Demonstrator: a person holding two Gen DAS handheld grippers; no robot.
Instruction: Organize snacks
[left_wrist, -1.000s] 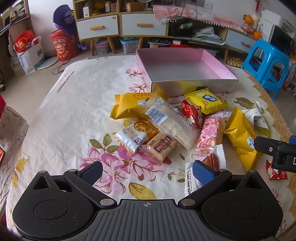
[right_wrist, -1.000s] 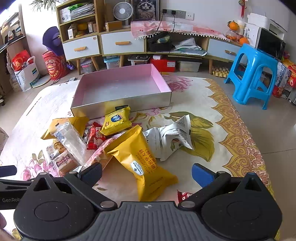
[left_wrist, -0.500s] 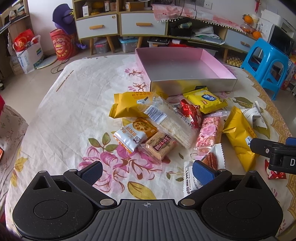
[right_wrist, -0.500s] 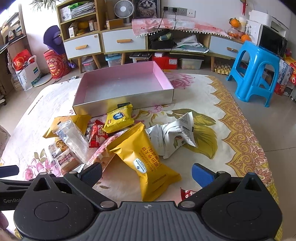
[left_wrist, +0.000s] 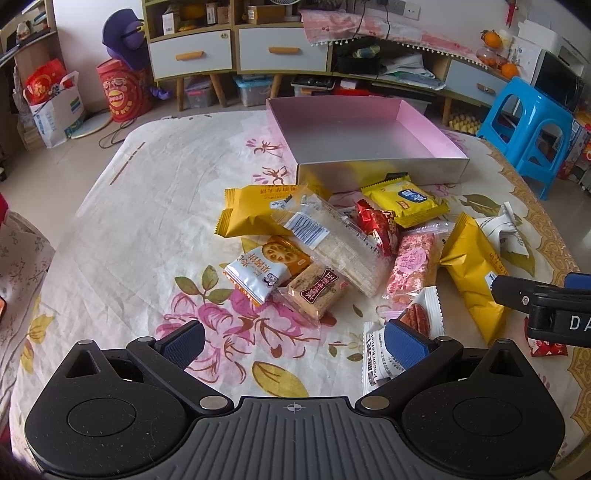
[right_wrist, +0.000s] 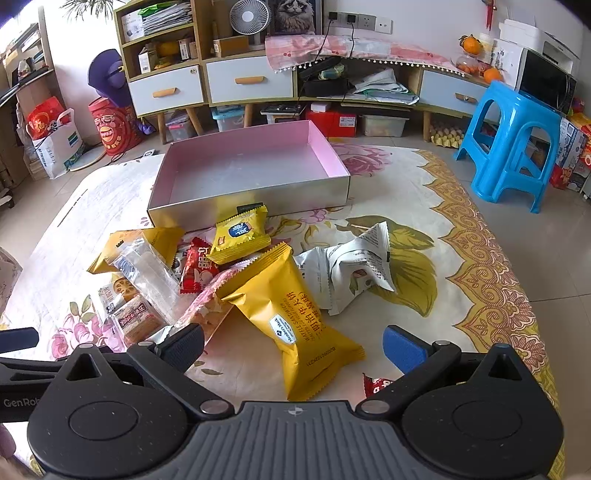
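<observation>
Several snack packets lie heaped on the floral tablecloth in front of an empty pink-lined box (left_wrist: 369, 129) (right_wrist: 251, 166). Nearest my left gripper (left_wrist: 293, 343), which stands open and empty, are a brown cake bar (left_wrist: 317, 290) and a white pecan packet (left_wrist: 380, 363) partly behind its right fingertip. My right gripper (right_wrist: 293, 347) is open too, hovering just before a big yellow waffle packet (right_wrist: 291, 317) (left_wrist: 474, 284). A small red candy (right_wrist: 376, 386) lies under its right finger. A crumpled white packet (right_wrist: 354, 269) lies right of the heap.
The table's right edge runs close past a blue plastic stool (right_wrist: 513, 144). Bare tablecloth (left_wrist: 147, 206) spreads left of the heap. Cabinets and floor clutter stand beyond the table. The right gripper's side (left_wrist: 546, 310) shows at the left wrist view's right edge.
Both grippers have drawn back and up a little, so the snacks and box sit slightly farther off. Nothing was picked up or moved; both stay open.
</observation>
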